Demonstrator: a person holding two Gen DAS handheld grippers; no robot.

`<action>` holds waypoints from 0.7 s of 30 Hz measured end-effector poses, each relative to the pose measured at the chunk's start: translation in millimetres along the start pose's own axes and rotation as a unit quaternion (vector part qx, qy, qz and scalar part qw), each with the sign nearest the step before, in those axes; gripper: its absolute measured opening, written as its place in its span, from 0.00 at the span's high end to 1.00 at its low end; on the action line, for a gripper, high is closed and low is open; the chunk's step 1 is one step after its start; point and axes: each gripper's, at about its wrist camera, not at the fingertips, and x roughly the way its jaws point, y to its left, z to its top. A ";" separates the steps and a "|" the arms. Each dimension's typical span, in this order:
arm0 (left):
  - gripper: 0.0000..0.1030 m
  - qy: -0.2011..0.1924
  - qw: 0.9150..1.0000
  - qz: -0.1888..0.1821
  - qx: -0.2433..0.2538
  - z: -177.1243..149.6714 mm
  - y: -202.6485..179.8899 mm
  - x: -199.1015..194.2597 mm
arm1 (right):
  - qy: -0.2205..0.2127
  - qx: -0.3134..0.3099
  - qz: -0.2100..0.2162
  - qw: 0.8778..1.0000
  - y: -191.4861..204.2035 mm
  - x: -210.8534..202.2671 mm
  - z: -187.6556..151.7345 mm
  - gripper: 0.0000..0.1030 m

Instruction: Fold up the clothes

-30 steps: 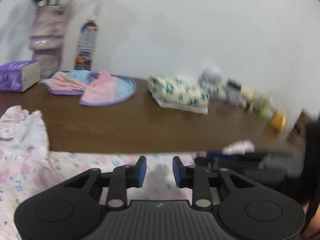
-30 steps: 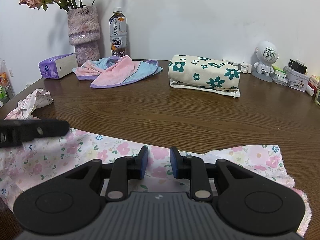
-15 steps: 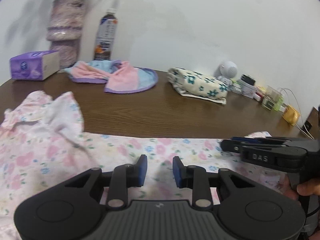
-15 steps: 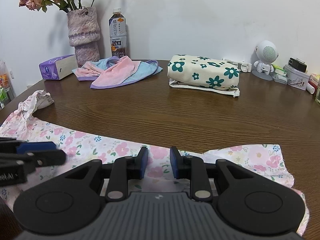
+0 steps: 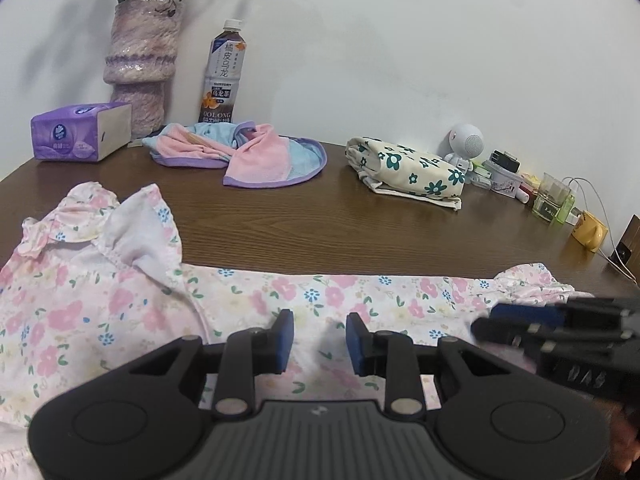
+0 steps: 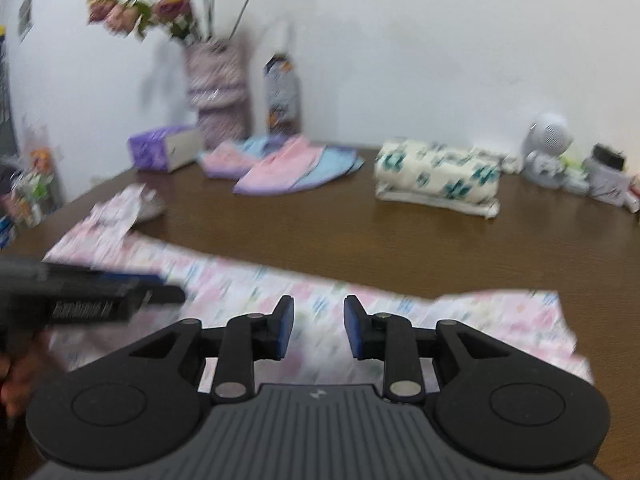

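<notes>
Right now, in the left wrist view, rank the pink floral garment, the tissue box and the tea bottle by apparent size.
1. pink floral garment, nearest, so flattered
2. tissue box and tea bottle: look alike, unranked

Right gripper jaws opening, empty, over floral garment; view blurred.

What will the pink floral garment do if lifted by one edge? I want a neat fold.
The pink floral garment looks thin and floppy: it lies flat with wrinkles, so it would probably drape and sag. Its ruffled sleeve already bunches, so it may crumple when lifted.
</notes>
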 end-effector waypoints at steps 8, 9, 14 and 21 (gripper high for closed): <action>0.74 0.000 1.000 -0.004 -0.001 -0.5 1.7 -0.1 | 0.029 0.018 -0.026 0.999 -17.1 5.4 -10.1 0.76; 0.74 0.000 1.000 -0.004 -0.001 -0.6 1.6 -0.1 | 0.026 0.021 -0.029 0.999 -20.6 3.8 -11.1 0.77; 0.74 0.000 1.000 -0.004 0.000 -0.9 0.4 0.0 | 0.023 0.028 -0.048 0.998 -34.7 1.0 -15.9 0.77; 0.74 -0.001 1.000 -0.005 0.001 -1.8 0.2 -0.7 | 0.022 0.004 -0.058 0.998 -31.2 2.7 -16.7 0.77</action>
